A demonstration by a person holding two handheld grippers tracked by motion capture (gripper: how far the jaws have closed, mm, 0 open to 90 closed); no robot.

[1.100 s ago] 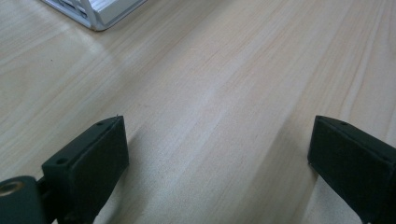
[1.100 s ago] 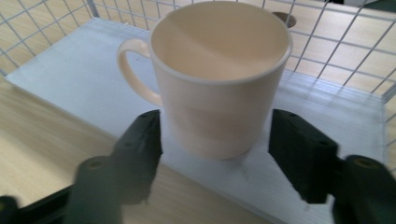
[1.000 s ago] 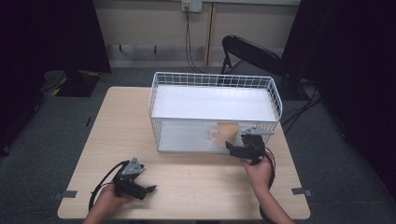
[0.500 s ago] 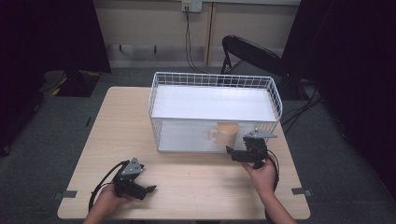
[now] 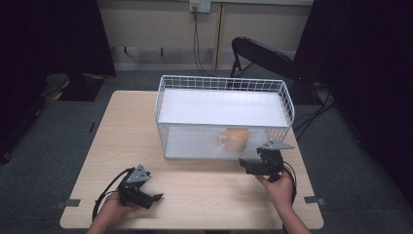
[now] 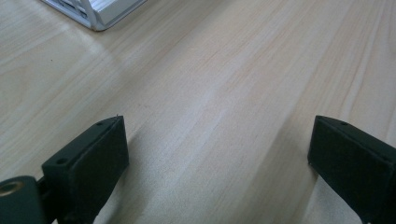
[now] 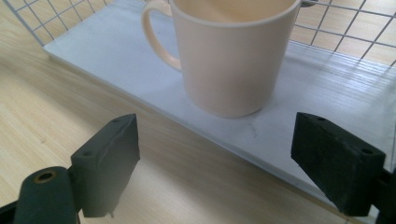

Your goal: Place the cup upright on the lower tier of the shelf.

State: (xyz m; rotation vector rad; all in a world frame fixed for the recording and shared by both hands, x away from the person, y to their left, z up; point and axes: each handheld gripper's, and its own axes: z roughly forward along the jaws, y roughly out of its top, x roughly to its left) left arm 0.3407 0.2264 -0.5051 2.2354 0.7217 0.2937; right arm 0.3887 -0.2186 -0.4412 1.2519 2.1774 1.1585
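A cream mug (image 5: 235,140) stands upright on the white bottom board of a white wire rack (image 5: 219,80), near the open front, handle to the left. In the right gripper view the mug (image 7: 233,60) is just ahead of my right gripper (image 7: 215,154), which is open and apart from it. Seen from above, the right gripper (image 5: 246,165) sits on the table just in front of the rack's right end. My left gripper (image 5: 155,199) rests near the front left of the table, and the left gripper (image 6: 217,154) is open over bare wood with nothing between its jaws.
The wooden table (image 5: 204,195) carries the rack across its back half. A corner of the rack (image 6: 93,11) lies far ahead of the left gripper. A black chair (image 5: 263,53) stands behind the table, with cables on the floor.
The right gripper has drawn back from the mug toward the person's side of the table. The mug stays on the rack's board. The left gripper has not moved.
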